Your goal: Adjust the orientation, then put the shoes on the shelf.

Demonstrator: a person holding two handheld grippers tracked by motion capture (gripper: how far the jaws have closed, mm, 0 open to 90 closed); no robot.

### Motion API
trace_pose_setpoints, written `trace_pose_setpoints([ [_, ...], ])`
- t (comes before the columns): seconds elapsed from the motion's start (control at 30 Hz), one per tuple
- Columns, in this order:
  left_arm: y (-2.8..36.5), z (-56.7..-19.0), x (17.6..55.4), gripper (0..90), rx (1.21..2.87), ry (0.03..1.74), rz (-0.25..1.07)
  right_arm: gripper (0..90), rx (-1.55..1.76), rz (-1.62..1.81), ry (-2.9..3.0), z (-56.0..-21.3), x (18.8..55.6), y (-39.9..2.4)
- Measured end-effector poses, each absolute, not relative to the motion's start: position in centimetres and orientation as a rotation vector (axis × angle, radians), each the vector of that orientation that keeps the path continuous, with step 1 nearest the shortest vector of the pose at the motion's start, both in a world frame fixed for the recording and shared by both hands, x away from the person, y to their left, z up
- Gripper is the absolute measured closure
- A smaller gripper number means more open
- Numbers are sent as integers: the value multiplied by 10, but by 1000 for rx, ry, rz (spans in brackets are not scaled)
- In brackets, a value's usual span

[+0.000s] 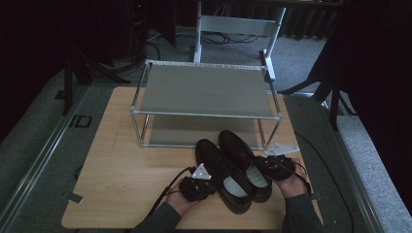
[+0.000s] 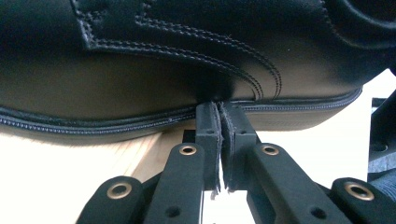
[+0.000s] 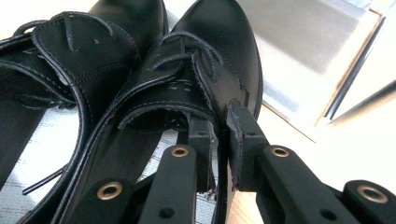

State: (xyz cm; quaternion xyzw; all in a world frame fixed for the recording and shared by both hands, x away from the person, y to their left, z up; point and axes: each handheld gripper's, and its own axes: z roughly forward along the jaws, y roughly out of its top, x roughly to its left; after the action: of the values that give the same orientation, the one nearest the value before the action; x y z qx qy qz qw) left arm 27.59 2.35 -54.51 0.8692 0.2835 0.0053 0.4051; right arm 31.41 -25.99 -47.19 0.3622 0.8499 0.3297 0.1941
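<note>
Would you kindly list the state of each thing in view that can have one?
Left gripper: shut, tips against the left shoe's side at the sole seam, nothing between the jaws.
Right gripper: shut on the right shoe's collar edge.
Left shoe: upright on the table, laced.
Right shoe: upright, touching the left shoe.
Shoe rack: standing, both shelves bare.

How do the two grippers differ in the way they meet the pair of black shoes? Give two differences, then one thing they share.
1. The left gripper has its closed tips pressed against the outer side of the left shoe near the sole; the right gripper clamps the collar edge of the right shoe.
2. One right jaw reaches inside its shoe; both left jaws stay outside.
Shared: both grippers are shut.
</note>
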Motion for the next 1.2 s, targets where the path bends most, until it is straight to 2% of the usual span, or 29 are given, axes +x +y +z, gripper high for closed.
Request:
trace_pose_setpoints([
  [0.6,-15,-545,278,868,2212,644,-17,801,992,919,2401,-470,327,-290],
  [0.77,-15,-546,278,859,2203,635,-24,788,1003,937,2396,-472,329,-294],
  [0.97,-14,-545,273,760,2202,616,-10,694,1024,923,2379,-471,327,-294],
  [1.0,-10,-543,272,751,2185,619,-13,644,1017,918,2379,-468,323,-294],
  [1.2,8,-538,269,722,2191,644,57,592,1020,896,2351,-460,312,-295],
])
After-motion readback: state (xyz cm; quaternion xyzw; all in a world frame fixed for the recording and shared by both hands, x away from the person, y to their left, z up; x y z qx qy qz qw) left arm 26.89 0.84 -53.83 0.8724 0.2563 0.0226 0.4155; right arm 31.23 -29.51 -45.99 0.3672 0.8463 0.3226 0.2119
